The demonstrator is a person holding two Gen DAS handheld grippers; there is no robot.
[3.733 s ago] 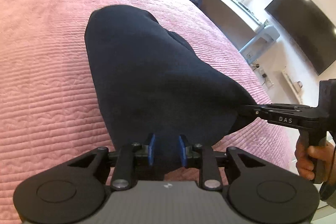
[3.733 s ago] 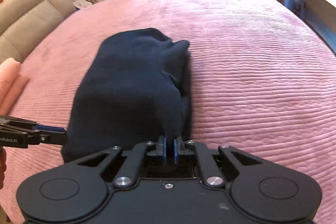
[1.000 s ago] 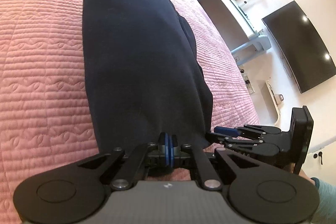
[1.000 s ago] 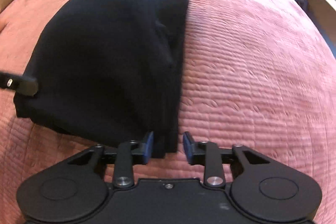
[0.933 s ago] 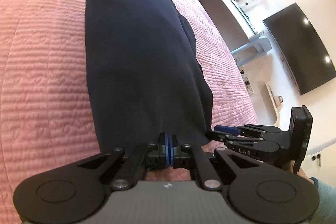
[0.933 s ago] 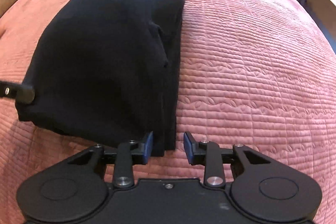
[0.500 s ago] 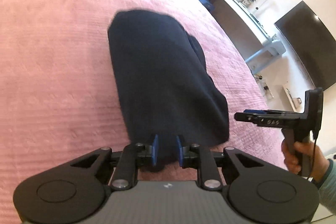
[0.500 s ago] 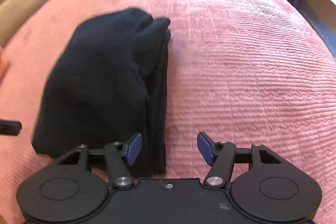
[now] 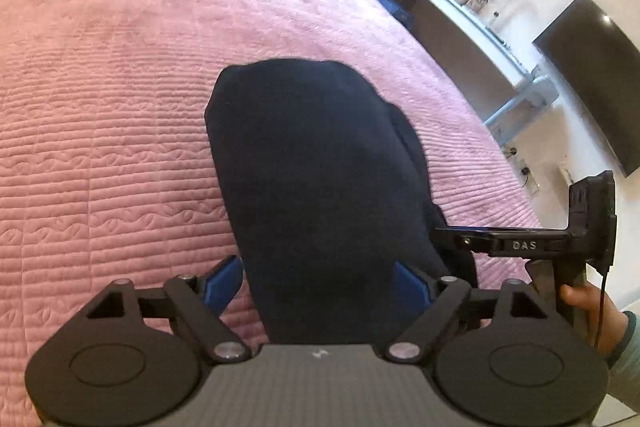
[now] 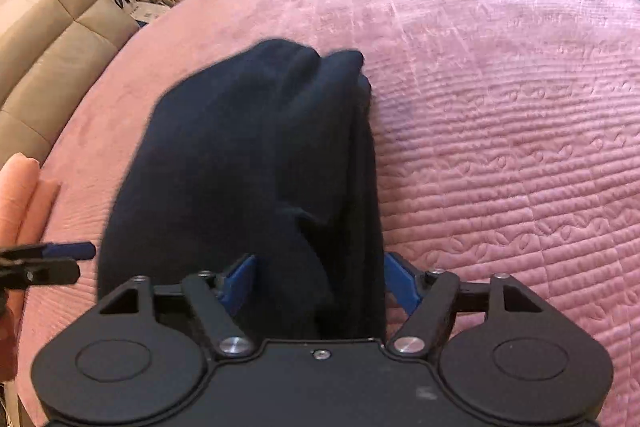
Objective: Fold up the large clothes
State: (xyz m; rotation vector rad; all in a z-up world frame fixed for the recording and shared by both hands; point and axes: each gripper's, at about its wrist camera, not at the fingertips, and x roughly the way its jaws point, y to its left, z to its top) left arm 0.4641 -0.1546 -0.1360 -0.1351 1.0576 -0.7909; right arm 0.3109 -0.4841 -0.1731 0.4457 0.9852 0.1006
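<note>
**Both grippers let go of the folded garment**

From the left wrist, we see our left gripper (image 9: pixel 318 279) with its blue pads spread wide, 1 on each side of the near end of the dark navy garment (image 9: pixel 320 163). The jaws have just been opening – the cloth lies between them but neither pad presses on it. The garment rests as a long folded bundle on the pink quilted bedspread (image 9: pixel 104 115), likely laid there so the fold keeps its shape. At the right edge the right gripper (image 9: pixel 444 233) reaches toward the bundle's side, a hand (image 9: pixel 588 311) on its grip.

From the right wrist, our right gripper (image 10: pixel 318 279) also stands wide, its jaws just having opened, with the garment's (image 10: pixel 248 167) layered edge between the pads and nothing clamped. The left gripper's tip (image 10: pixel 80 251) sits just beside the cloth.

No container shows in either view – we judge this fold done and released.
</note>
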